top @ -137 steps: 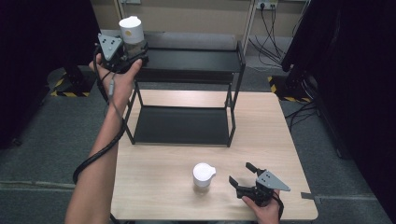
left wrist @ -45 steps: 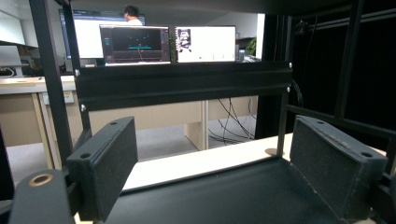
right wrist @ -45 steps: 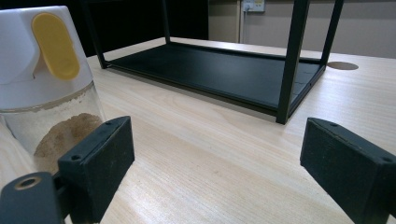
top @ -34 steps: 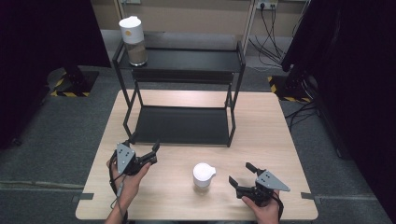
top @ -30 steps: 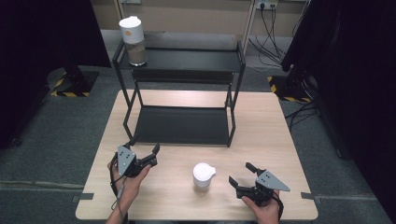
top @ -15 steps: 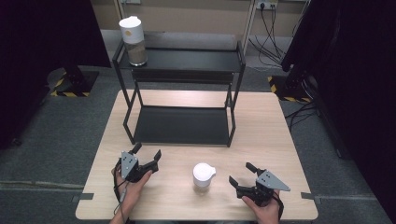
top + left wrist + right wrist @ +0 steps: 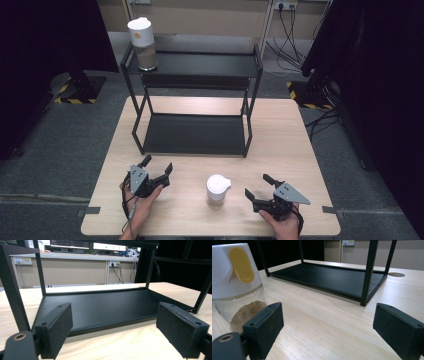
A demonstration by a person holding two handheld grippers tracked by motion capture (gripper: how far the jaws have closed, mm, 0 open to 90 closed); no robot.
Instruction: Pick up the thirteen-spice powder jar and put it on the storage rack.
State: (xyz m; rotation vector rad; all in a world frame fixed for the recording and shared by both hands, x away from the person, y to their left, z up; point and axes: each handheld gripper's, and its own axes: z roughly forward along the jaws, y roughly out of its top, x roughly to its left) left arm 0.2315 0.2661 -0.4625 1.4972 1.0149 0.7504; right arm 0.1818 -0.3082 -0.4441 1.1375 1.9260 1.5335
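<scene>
flat black padded fingers (image 7: 57, 326) apart, round white-capped jar (image 7: 218, 190)

Bare table (image 7: 175, 210) between tools; rack (image 7: 195, 135) blocks beyond.

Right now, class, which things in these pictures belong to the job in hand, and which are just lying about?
Part of the job:
jar on the table
jar on the rack's top shelf
black rack
left hand-held gripper
right hand-held gripper

Just lying about:
wall sockets
hanging cables
</scene>
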